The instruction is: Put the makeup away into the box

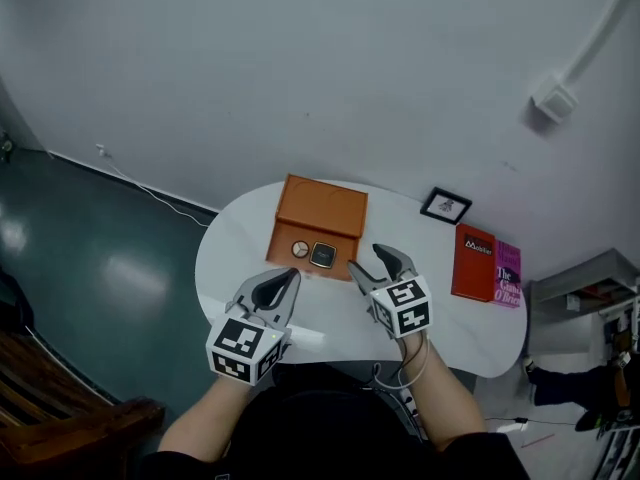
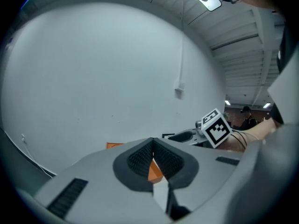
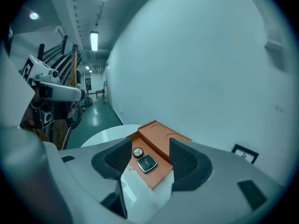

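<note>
From the head view, a smooth rectangular orange box lies open on the round white table, holding 2 makeup pieces: 1 round compact and 1 square black compact. The left gripper and right gripper are near its front edge. In the left gripper view, the ribbed dark pads meet on nothing. In the right gripper view, the pads stand apart and empty, and the box shows beyond the gap.

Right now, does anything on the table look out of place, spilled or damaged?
Nothing stands out. The round compact and the square compact lie flat, side by side, in the orange box. The red book and the small picture frame rest on the white table. No spill or damage shows.
</note>
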Available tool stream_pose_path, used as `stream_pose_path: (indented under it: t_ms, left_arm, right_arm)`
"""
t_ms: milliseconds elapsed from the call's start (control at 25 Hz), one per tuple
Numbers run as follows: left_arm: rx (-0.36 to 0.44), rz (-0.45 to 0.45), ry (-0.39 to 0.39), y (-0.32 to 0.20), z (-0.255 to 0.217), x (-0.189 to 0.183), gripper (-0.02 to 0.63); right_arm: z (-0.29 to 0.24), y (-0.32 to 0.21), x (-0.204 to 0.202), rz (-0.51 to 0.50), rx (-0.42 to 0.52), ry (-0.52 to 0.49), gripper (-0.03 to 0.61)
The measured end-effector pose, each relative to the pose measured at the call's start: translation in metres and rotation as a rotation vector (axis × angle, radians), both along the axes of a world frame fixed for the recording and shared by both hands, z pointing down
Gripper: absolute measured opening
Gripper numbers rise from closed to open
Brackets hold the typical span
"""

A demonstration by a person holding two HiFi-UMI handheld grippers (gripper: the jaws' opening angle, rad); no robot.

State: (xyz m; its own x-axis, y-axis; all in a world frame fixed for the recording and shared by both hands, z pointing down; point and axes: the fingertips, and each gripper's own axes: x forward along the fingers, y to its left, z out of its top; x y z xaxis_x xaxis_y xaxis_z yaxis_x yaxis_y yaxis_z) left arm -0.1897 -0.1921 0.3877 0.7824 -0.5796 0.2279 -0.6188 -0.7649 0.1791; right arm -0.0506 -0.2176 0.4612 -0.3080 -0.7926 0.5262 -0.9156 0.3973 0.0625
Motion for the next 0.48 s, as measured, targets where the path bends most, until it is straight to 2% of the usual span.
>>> stream_pose_path:
  t_ms: [280,480]
  left_arm:
    - [0.058,0.067,0.02,0.012,-0.039,0.032,0.005]
    - [0.09,0.111,-0.017,0.023,-0.061,0.073,0.005]
  right_arm:
    - [-0.066,0.048,0.032,0.044,0.117,-0.04,0.264]
    - [-0.117,0.071,0.076,0.062,0.227,-0.071,0.261]
